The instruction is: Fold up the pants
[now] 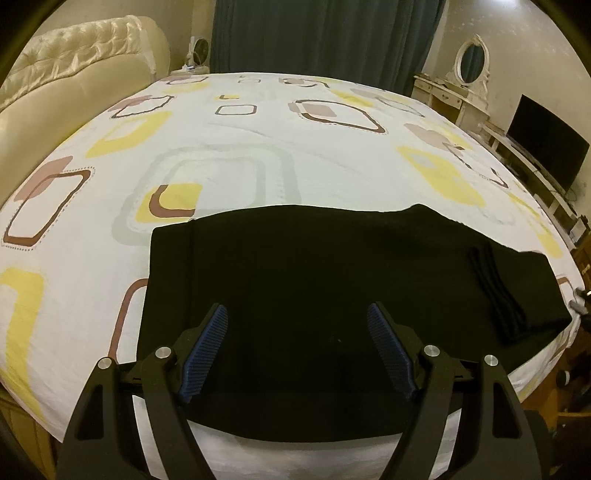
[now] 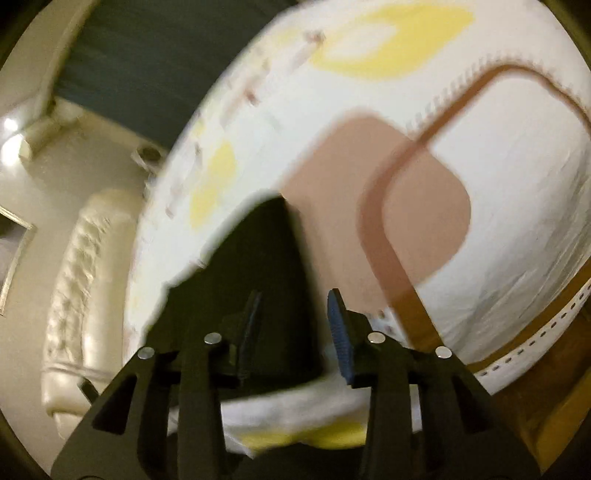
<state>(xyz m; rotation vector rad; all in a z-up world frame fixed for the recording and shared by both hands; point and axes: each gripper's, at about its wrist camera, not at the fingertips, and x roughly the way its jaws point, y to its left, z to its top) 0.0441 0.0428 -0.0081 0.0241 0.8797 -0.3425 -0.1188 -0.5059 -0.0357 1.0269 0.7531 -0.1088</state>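
Left wrist view: black pants (image 1: 314, 280) lie flat on the patterned bed (image 1: 229, 155) near its front edge.
Left tool (image 1: 297, 349) hovers over them, fingers spread wide; right tool (image 2: 295, 332), blurred, stands apart at the pants' corner.

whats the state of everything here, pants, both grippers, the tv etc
pants: black, lying flat along the near edge of the bed, not gripped
left gripper: open wide above the pants, holding nothing
right gripper: open, pointing at one end of the pants, view blurred
bedsheet: spread smooth
tv: screen dark
curtain: drawn
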